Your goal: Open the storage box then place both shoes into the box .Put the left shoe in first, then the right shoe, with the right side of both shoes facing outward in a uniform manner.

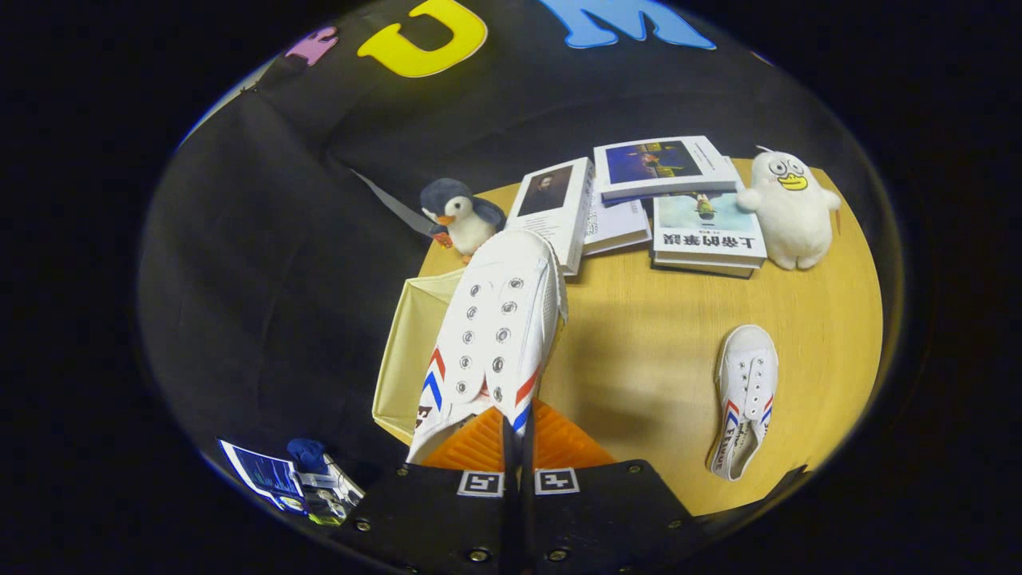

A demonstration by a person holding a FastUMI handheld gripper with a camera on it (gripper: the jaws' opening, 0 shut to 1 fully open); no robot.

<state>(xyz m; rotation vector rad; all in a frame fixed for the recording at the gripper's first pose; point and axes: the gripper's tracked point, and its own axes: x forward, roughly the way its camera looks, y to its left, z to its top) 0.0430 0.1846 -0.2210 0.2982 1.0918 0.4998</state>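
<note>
White canvas is hanging from the hand-held gripper (517, 435), whose fingers are pressing together on the heel rim of one shoe (495, 343) and carrying it above the open storage box (415, 351) at the tabletop's (639, 351) near corner. The box is already standing open and looks unfilled as far as its visible wall shows. The second shoe (746, 399) is lying well apart on the wood, so lowering this one and fetching that one are both remaining.
</note>
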